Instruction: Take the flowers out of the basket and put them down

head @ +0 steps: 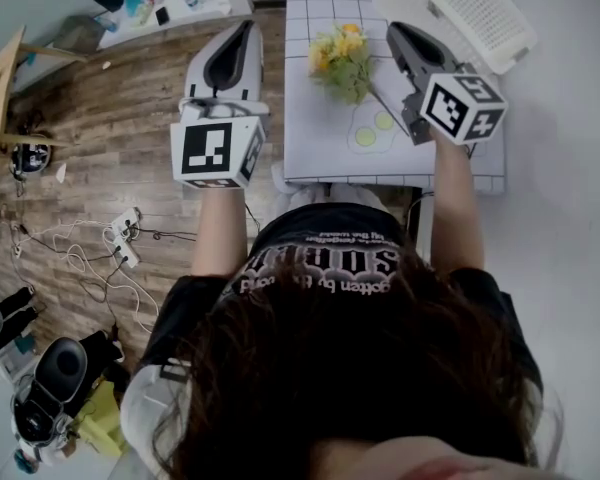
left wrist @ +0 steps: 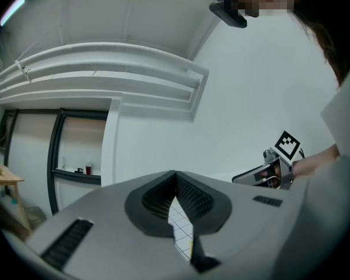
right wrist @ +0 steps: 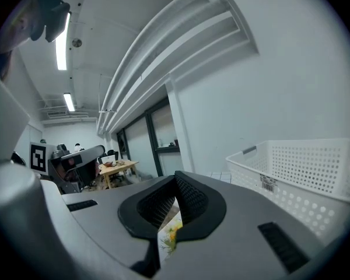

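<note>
Both tools are up in front of the person, and the flowers (head: 342, 60) are out of the basket (head: 475, 8). The yellow and green bunch sits on the checked bench (head: 315, 143), between the two tools in the head view. The basket is white and perforated, and it lies at the bench's far right corner, apart from the bunch and beyond the right tool.

The right tool (head: 392, 30) is closed and empty. In its own view the dark pads meet at the tip (right wrist: 176, 177) with nothing pinched, and a scrap of the flowers (right wrist: 170, 235) shows below through the gap. The basket wall (right wrist: 303, 168) rises just to its right. It hangs over the bench, partly covering a pale mat (head: 372, 128) printed with yellow-green circles, which sits just beside the bunch.

The left tool (head: 248, 26) is closed too. Its pads touch at the tip (left wrist: 175, 172) with only checked cloth showing beneath. In the head view it sits off the bench's left edge, above the wooden floor (head: 100, 118). From its camera the right tool (left wrist: 274, 169) shows across the way, gripped in a hand.

Nothing stands between either tool and the flowers — the bench around them is bare cloth. Off to the left there are white cables (head: 90, 258) trailing over the floor, a black chair (head: 55, 368) at the lower corner, and a cluttered second bench (head: 170, 3) at the far wall.
</note>
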The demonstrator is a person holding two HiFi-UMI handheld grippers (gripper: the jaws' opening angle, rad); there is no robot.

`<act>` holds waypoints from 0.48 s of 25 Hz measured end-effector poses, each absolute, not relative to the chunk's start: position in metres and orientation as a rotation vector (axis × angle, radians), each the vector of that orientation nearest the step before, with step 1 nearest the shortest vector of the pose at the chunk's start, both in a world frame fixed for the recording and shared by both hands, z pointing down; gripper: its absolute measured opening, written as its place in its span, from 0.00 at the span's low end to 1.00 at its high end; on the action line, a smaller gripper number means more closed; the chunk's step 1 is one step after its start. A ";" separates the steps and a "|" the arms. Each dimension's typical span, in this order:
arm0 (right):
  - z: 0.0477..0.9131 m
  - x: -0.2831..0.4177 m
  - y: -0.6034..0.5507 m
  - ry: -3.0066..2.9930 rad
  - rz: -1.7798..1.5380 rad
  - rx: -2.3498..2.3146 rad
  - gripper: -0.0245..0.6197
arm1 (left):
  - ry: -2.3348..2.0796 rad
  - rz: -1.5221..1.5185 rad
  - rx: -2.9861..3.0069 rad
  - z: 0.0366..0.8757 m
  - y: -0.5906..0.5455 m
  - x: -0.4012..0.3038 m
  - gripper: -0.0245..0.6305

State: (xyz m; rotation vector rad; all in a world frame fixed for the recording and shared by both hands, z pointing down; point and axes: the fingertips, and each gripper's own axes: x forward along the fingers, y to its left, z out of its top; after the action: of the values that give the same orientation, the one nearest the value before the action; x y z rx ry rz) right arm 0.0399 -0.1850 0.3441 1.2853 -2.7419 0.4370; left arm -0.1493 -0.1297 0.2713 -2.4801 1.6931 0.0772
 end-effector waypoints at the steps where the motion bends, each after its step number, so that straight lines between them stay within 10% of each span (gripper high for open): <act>1: 0.342 0.040 -0.184 -2.745 0.414 1.290 0.07 | 1.694 0.077 -2.480 0.271 -0.129 -0.149 0.04; 12: 0.316 0.038 -0.169 -2.775 0.250 1.295 0.07 | 1.689 0.083 -2.490 0.273 -0.124 -0.146 0.04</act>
State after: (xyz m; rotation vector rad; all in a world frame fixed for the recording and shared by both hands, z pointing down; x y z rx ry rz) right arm 0.0375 -0.1695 0.3163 1.2955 -2.7749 0.2505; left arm -0.1460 -0.1241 0.2735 -2.4895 1.6894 0.0830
